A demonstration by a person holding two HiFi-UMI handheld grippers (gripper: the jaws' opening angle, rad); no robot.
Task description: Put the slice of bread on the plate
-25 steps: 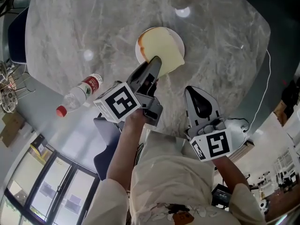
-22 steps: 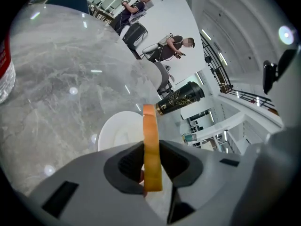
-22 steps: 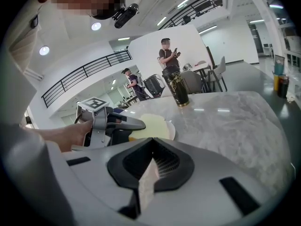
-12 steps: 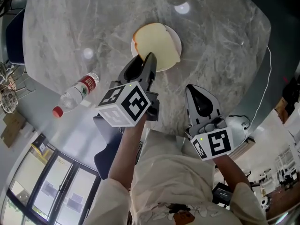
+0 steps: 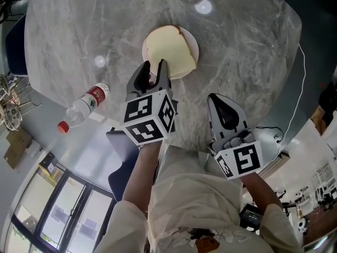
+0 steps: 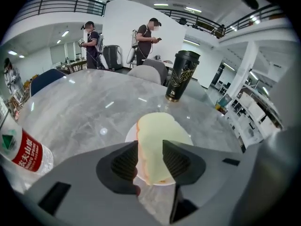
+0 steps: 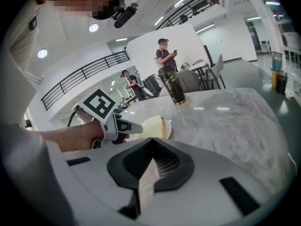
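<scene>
A pale slice of bread (image 5: 168, 49) lies flat on the small white plate (image 5: 192, 38) on the grey marble table. My left gripper (image 5: 154, 70) stands at the plate's near rim, open. Its jaws have just been opening, and the pads stand apart from the slice. In the left gripper view the bread (image 6: 160, 135) and plate (image 6: 130, 136) show through the gap of the left gripper (image 6: 150, 147). My right gripper (image 5: 220, 105) hangs near the table's front edge, shut with nothing in it. From the right gripper (image 7: 151, 157), the bread (image 7: 153, 126) and plate (image 7: 168, 131) are seen ahead to the left.
A plastic water bottle (image 5: 84, 106) with a red cap lies at the table's left edge, also seen as a bottle (image 6: 21, 152) beside my left jaw. A tall black cup (image 6: 182, 75) stands beyond the plate. People stand far behind the table.
The left gripper has rolled and its jaws have opened, letting go of the bread. The slice, which overhung the plate's edge, now lies flat on it. The right gripper has stayed put.
</scene>
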